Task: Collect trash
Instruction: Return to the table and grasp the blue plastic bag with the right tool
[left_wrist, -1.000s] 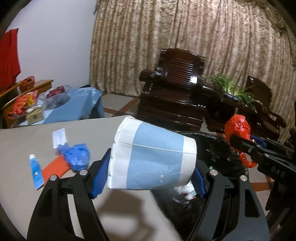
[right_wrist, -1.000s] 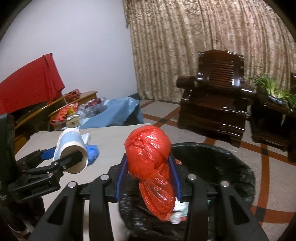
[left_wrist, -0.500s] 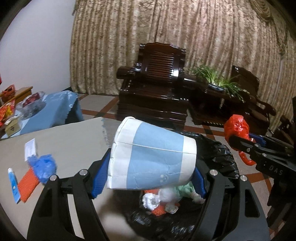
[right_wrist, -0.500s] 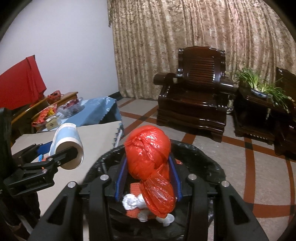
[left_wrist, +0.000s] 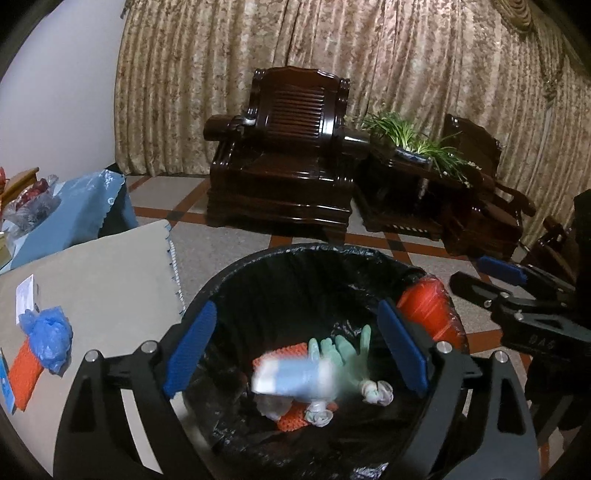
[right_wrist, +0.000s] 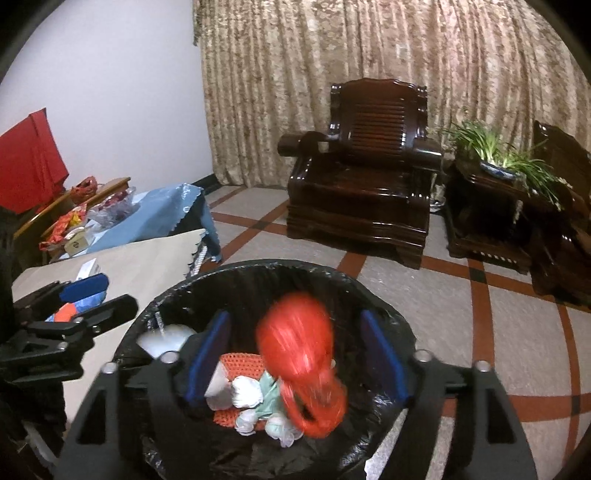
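Both grippers hang over the bin (left_wrist: 314, 258), which fills the lower centre of each view; its black liner is folded over the rim, presumably so that dropped items land inside the bag. Left gripper (left_wrist: 295, 350): jaws spread wide, nothing between the blue pads. Below them, low centre of the left view, a blue-and-white paper cup (left_wrist: 295, 380) shows as a motion-blurred streak, apparently in free fall toward the pile. Right gripper (right_wrist: 295, 362): jaws likewise apart and empty; the red plastic bag (right_wrist: 303, 365) is smeared just below and between them, clear of either pad, so I judge it released and dropping. In the left view the same bag shows as a red patch at the bin's right rim. Already at the bottom: a pale green glove (left_wrist: 340, 350), orange mesh (left_wrist: 284, 354) and white crumpled wads (left_wrist: 376, 391). Positioning both tools straight above the opening makes sense: no aiming is needed. Trash not yet collected lies on the table (left_wrist: 110, 266) at lower left of the left view: a crumpled blue bag (left_wrist: 48, 339) resting on an orange mesh strip (left_wrist: 22, 376), a small white card (left_wrist: 26, 299) just above them, and a blue item cut off at the frame edge. Judgement: these two drops are nearly complete; the table items come next.
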